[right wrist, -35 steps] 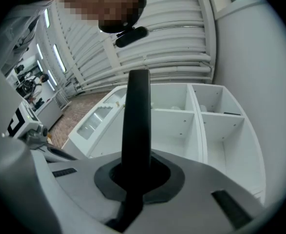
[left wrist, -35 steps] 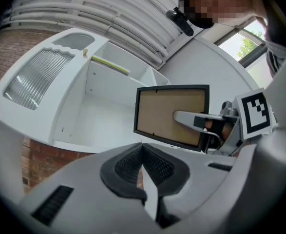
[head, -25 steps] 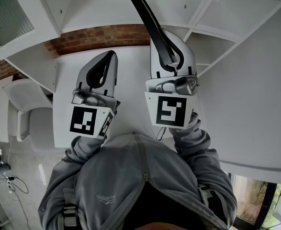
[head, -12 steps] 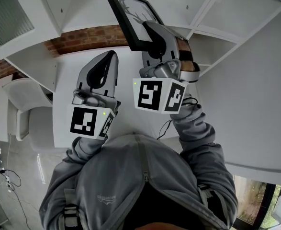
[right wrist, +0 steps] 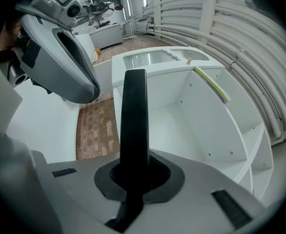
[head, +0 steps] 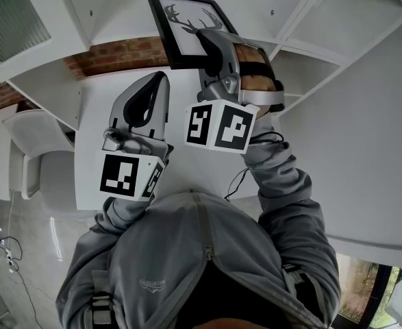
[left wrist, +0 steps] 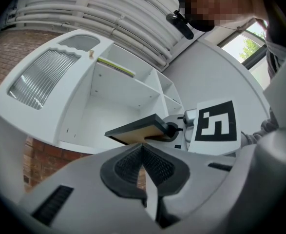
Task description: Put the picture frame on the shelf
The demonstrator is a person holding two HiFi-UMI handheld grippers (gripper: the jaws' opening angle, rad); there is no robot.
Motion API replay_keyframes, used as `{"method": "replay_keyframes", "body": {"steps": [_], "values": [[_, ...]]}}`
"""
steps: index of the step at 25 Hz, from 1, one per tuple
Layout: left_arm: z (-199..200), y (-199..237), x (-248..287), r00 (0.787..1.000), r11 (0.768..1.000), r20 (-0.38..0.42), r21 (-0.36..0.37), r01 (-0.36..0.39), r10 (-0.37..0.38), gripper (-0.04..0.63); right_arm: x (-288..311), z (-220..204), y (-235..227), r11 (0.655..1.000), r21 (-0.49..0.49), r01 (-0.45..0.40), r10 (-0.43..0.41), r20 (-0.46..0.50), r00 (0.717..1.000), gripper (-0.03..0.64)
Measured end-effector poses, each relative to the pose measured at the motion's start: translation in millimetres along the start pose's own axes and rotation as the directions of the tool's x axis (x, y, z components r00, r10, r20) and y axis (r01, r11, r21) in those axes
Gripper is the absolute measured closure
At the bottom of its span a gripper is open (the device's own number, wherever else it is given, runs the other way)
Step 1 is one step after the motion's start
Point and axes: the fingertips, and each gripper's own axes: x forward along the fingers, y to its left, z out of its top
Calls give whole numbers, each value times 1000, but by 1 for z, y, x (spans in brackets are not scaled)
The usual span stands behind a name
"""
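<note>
- Turned since 1 second ago, the right tongs (head: 209, 44) now shows the frame's (head: 187, 27) front to the head view, where before only its black edge showed; the left tongs (head: 157, 81) has stayed put.
- Head view: the frame, black with an antler print, is held up in front of the white shelf (head: 118, 9), clear of the bench (head: 91, 115). The right tongs grips its lower right edge. The left tongs hangs lower and to the left, over the bench, apart from the frame. A brick wall (head: 125, 55) shows between shelf and bench.
- Left tongs view: the 2 jaws of the left tongs (left wrist: 143, 161) meet with nothing between them. Beyond them the frame (left wrist: 135, 130) lies nearly edge-on, its brown back facing down, with the right tongs' marker cube (left wrist: 216, 122) beside it and the shelf (left wrist: 108, 99) behind.
- Right tongs view: the right tongs (right wrist: 134, 178) is clamped on the frame's edge (right wrist: 135, 121), which rises as a black bar in front of the shelf's open compartment (right wrist: 196, 116). The left tongs (right wrist: 60, 52) is at upper left.
</note>
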Motion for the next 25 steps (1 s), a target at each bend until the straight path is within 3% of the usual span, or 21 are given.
{"method": "replay_keyframes", "body": {"steps": [12, 19, 25], "values": [[5, -12, 2, 999, 998, 0, -18, 54, -54, 588, 16, 0, 18, 985, -140, -97, 86, -84, 993, 581], [6, -25, 6, 992, 992, 12, -31, 123, -123, 583, 19, 3, 24, 985, -135, -112, 103, -69, 992, 580], [1, -24, 14, 995, 994, -1, -24, 104, -104, 580, 15, 1, 23, 985, -147, -89, 84, -41, 996, 557]]}}
